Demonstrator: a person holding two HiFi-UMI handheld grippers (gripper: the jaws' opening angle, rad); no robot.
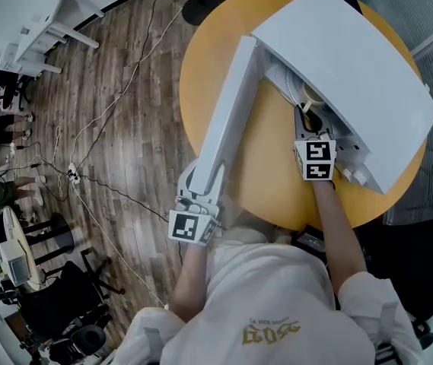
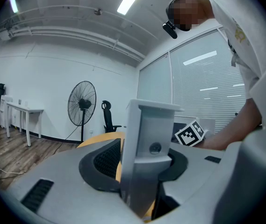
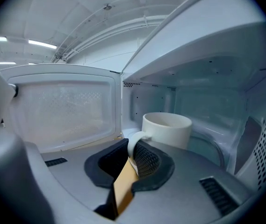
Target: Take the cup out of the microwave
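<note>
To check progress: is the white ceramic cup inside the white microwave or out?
Inside. The white ceramic cup stands upright inside the white microwave, its walls around it; the right gripper grips its handle.

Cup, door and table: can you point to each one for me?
cup (image 3: 170, 132): right gripper view, on its white side wall.
door (image 1: 230, 109): head view, on the top edge of the open door.
table (image 1: 212, 59): head view, on a bare yellow part of the top.

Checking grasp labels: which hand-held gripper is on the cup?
The right hand-held gripper: its jaws pinch the handle of the white cup inside the microwave. The left hand-held gripper instead clamps the edge of the open microwave door.
</note>
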